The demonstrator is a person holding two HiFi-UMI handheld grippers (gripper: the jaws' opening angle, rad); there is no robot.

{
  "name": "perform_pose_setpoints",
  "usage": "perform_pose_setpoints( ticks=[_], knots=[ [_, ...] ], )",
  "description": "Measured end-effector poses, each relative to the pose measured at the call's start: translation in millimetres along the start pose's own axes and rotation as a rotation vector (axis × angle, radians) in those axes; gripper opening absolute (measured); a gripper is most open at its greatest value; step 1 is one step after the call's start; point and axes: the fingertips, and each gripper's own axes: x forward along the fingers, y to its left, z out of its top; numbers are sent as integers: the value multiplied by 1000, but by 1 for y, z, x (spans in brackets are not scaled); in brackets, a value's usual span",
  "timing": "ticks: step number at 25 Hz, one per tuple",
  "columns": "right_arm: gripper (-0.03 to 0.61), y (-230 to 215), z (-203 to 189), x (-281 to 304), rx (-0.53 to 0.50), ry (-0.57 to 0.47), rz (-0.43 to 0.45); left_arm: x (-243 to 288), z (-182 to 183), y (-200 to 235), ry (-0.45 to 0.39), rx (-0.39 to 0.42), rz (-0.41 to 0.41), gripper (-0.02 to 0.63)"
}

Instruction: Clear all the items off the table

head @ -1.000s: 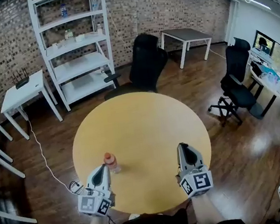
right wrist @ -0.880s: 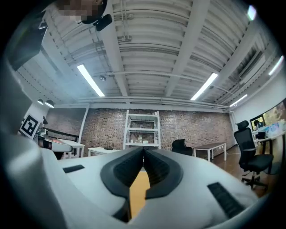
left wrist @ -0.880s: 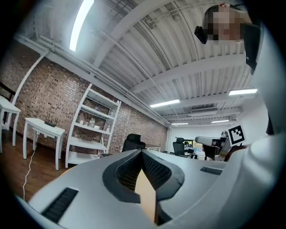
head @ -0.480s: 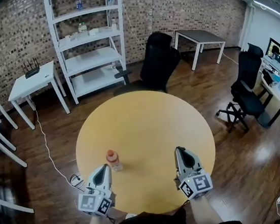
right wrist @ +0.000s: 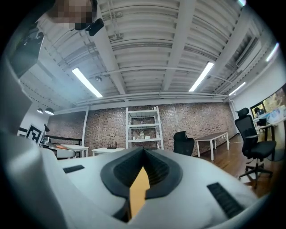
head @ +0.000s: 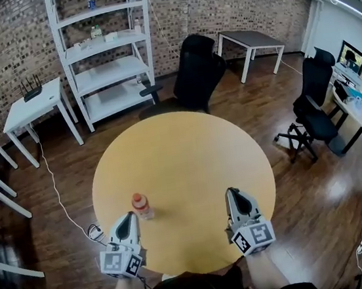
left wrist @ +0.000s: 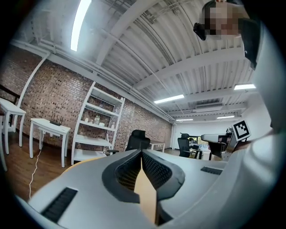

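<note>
A small clear bottle (head: 140,206) with an orange cap stands upright on the round yellow table (head: 182,153), at its near left. My left gripper (head: 130,215) is shut and empty, its tip just left of the bottle and a little nearer to me, apart from it. My right gripper (head: 233,192) is also shut and empty, over the table's near right part. In the left gripper view the left gripper (left wrist: 142,152) has its jaws closed together, pointing level across the tabletop. In the right gripper view the right gripper (right wrist: 144,150) shows the same. Neither gripper view shows the bottle.
A black office chair (head: 196,72) stands at the table's far edge. Behind it are white shelves (head: 106,51), a white side table (head: 32,106) and a grey table (head: 251,41). Another black chair (head: 313,106) stands at the right. A cable (head: 56,193) trails on the wooden floor at the left.
Both grippers have sunk a little toward the table and stay shut. The head view has swung slightly. The bottle has not moved.
</note>
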Motion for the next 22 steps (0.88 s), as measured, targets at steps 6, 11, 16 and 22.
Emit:
perform_pose_setpoints(
  ticks=[6, 11, 16, 22],
  knots=[
    [3, 8, -20, -7, 23, 83, -17, 5, -29, 10, 108, -5, 11, 209],
    [3, 22, -52, -12, 32, 185, -23, 10, -61, 29, 190, 12, 46, 358],
    [3, 26, -93, -20, 14, 271, -45, 19, -107, 52, 216, -1, 88, 380],
    [3, 28, -121, -35, -20, 337, -147, 53, -138, 54, 283, 115, -20, 419]
  ],
)
